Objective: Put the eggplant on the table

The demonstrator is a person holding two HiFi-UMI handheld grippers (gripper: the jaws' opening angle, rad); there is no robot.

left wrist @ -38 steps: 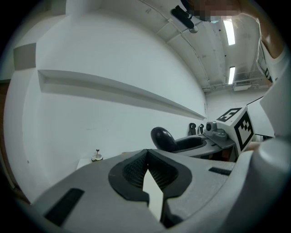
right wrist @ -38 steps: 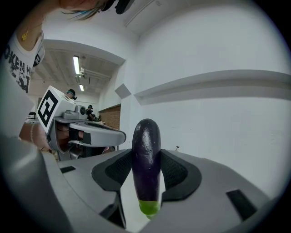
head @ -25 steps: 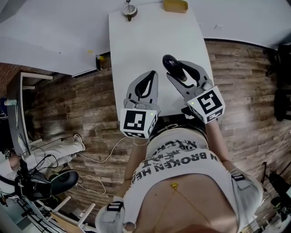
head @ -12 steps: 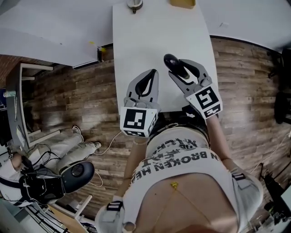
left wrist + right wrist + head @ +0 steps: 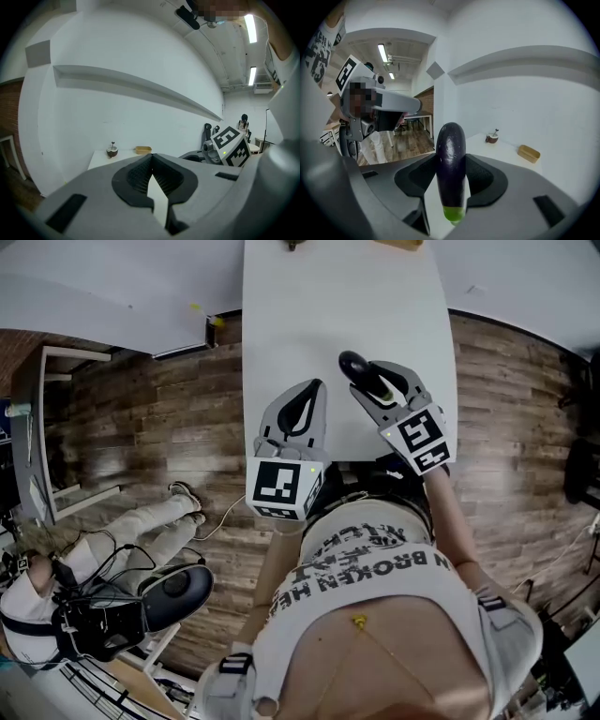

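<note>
A dark purple eggplant (image 5: 353,365) with a green stem end stands between the pads of my right gripper (image 5: 371,378), which is shut on it. The right gripper view shows the eggplant (image 5: 451,161) upright, its rounded end sticking out past the jaws. It hangs over the near part of the white table (image 5: 309,315), right of centre. My left gripper (image 5: 315,390) is beside it on the left, over the near edge. Its fingertips meet with nothing between them, as the left gripper view (image 5: 151,158) also shows.
At the table's far end stand a small brown cup with a stem (image 5: 111,150) and a flat yellow box (image 5: 143,150). Wooden floor lies on both sides of the table. A person with gear and cables (image 5: 94,601) sits on the floor at the lower left.
My right gripper has sunk toward the table with the eggplant still in it. The left gripper has shifted a little. The person on the floor has come further into view.
</note>
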